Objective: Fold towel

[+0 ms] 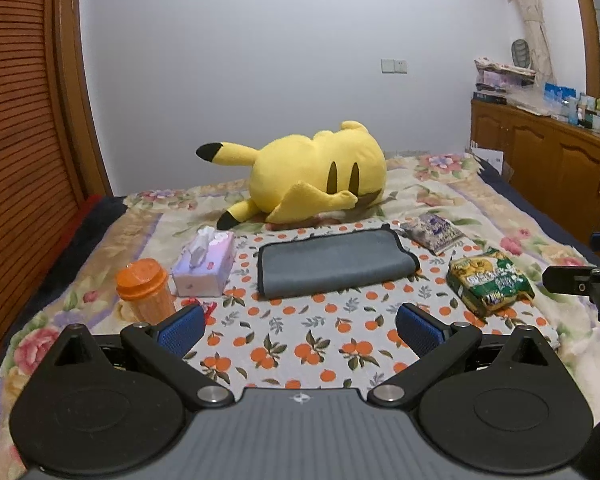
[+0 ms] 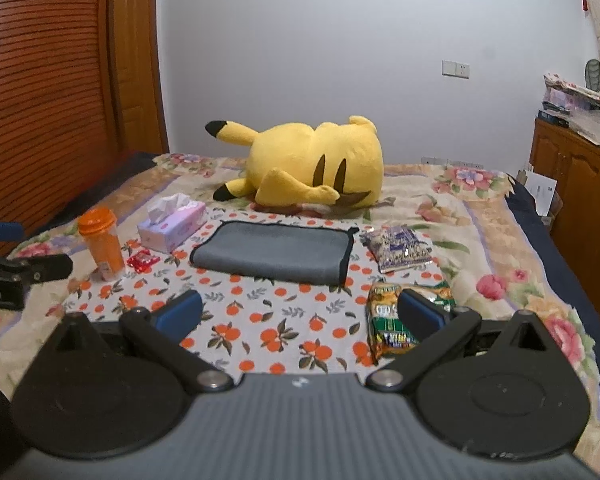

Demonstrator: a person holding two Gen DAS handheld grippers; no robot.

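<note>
Towel (image 1: 332, 262), grey, folded, lying flat mid-cloth (image 1: 300, 344) on the bed (image 1: 500, 216). Tissue box (image 1: 206, 262) and orange cup (image 1: 146, 292) toward the bed's left edge; snack packs (image 1: 490, 282) toward the right; plush (image 1: 312, 176) behind. Left gripper (image 1: 300, 326) and right gripper (image 2: 300, 312): jaws wide apart, holding nothing, short of the towel.

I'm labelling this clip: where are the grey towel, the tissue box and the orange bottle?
grey towel (image 1: 332, 266): left wrist view, middle of its top layer.
tissue box (image 1: 206, 270): left wrist view, its front side.
orange bottle (image 2: 102, 242): right wrist view, its body.
</note>
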